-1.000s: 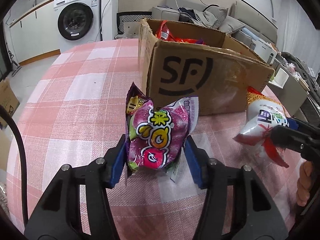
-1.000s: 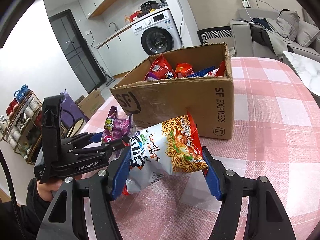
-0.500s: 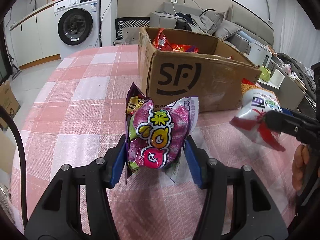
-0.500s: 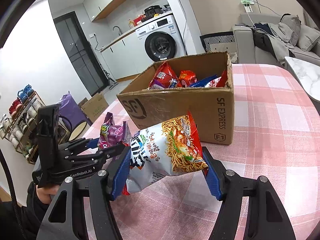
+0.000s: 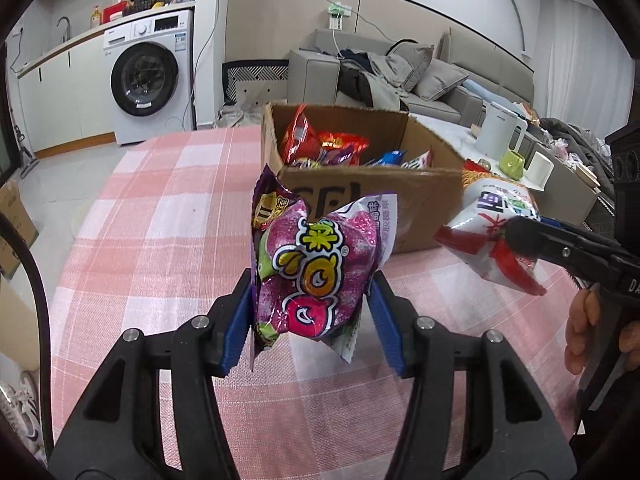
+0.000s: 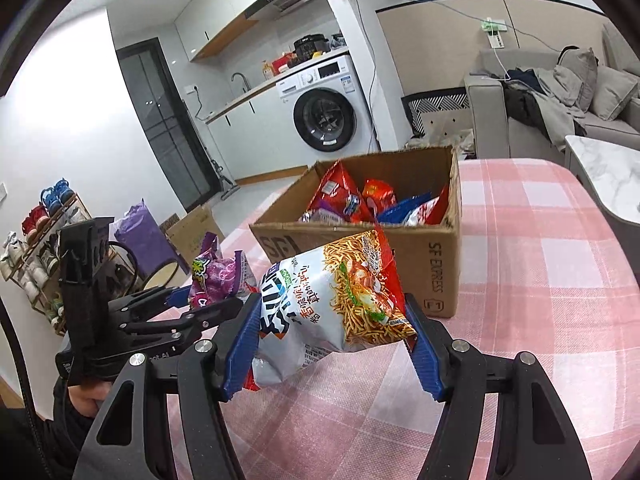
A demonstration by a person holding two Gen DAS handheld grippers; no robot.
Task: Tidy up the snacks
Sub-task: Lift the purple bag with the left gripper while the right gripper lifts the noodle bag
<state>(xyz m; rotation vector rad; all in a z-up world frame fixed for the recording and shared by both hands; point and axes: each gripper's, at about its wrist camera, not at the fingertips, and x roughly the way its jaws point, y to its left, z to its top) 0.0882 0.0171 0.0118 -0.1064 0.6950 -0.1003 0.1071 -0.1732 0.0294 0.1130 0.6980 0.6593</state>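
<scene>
My left gripper [image 5: 314, 316] is shut on a purple snack bag [image 5: 316, 268] and holds it above the pink checked tablecloth [image 5: 140, 240]. My right gripper [image 6: 330, 344] is shut on a white and orange noodle snack bag [image 6: 340, 300], also held in the air. An open cardboard box [image 5: 360, 192] marked SF stands just beyond both bags and holds several snack packs [image 6: 352, 200]. The noodle bag [image 5: 492, 228] shows at the right of the left wrist view, and the purple bag [image 6: 216, 280] at the left of the right wrist view.
A washing machine [image 5: 144, 80] and counter stand behind the table on the left. A grey sofa [image 5: 400, 68] and a side table with a white kettle [image 5: 500, 128] lie behind on the right. A shoe rack [image 6: 36, 240] stands at the far left.
Both grippers have risen with their bags, so the open top of the box and the snacks inside now show in both views. Both grips are unchanged.
</scene>
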